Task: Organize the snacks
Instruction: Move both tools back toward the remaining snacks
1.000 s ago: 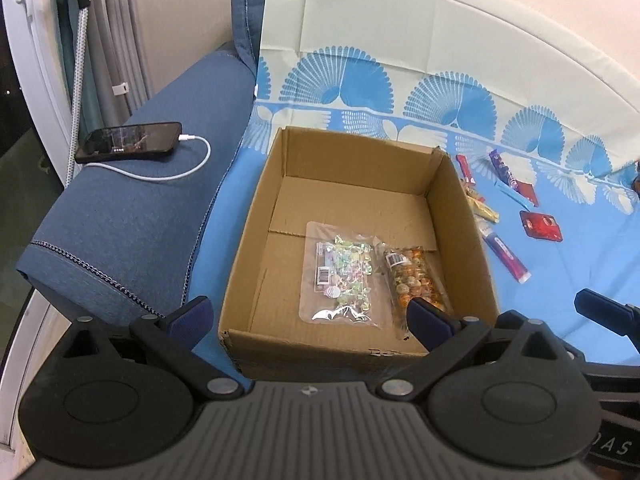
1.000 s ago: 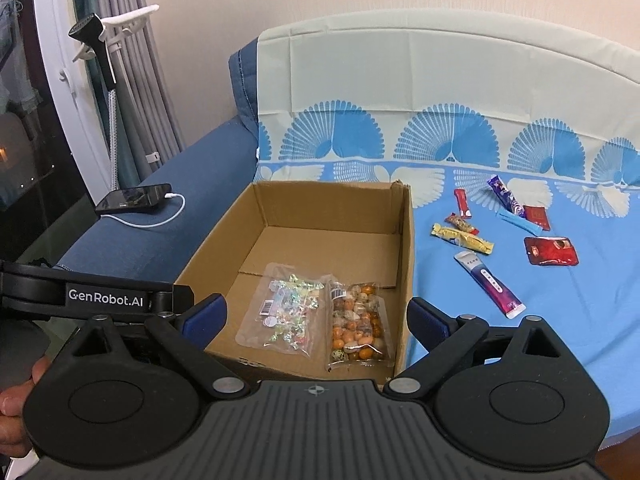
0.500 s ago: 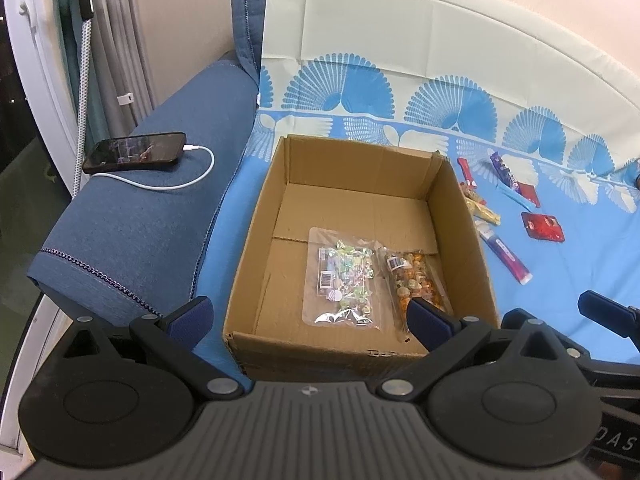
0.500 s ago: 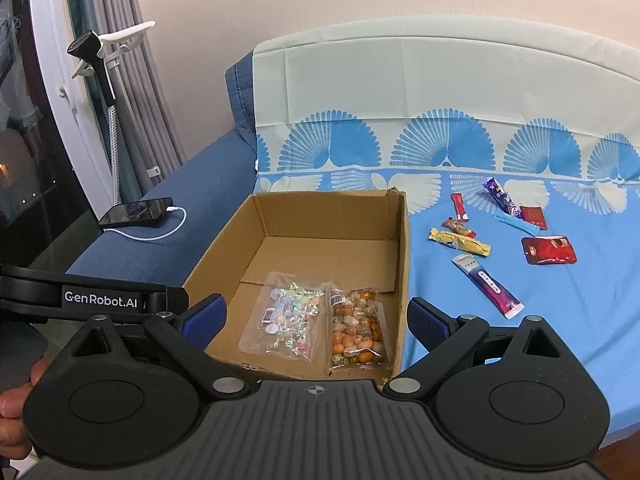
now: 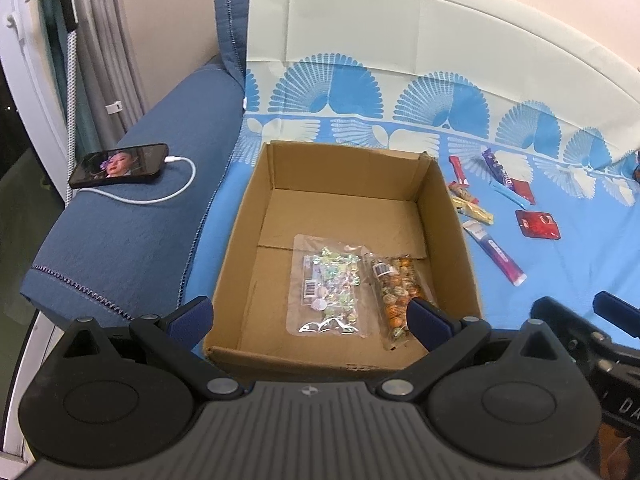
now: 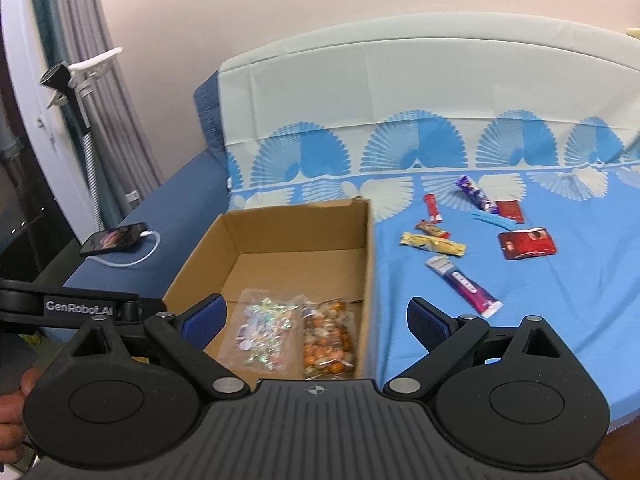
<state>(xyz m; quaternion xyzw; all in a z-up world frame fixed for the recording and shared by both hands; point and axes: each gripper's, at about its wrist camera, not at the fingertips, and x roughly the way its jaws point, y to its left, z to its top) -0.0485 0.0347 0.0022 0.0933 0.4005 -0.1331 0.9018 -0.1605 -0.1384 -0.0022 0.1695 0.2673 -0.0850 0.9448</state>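
An open cardboard box sits on the blue patterned sheet. Inside lie a clear bag of foil candies and a clear bag of orange nuts, side by side at its near end. Right of the box, several snack bars lie loose: a purple-white bar, a gold bar, a red packet. My left gripper hangs open over the box's near edge. My right gripper is open and empty above the box's near right corner.
A phone with a white cable lies on the denim sofa arm to the left. A curtain and a stand rise behind it. A hand shows at the lower left of the right wrist view.
Both grippers have drawn back and up, so the box looks smaller and farther. The right wrist view has swung rightward, showing more of the loose snacks. Nothing was picked up.
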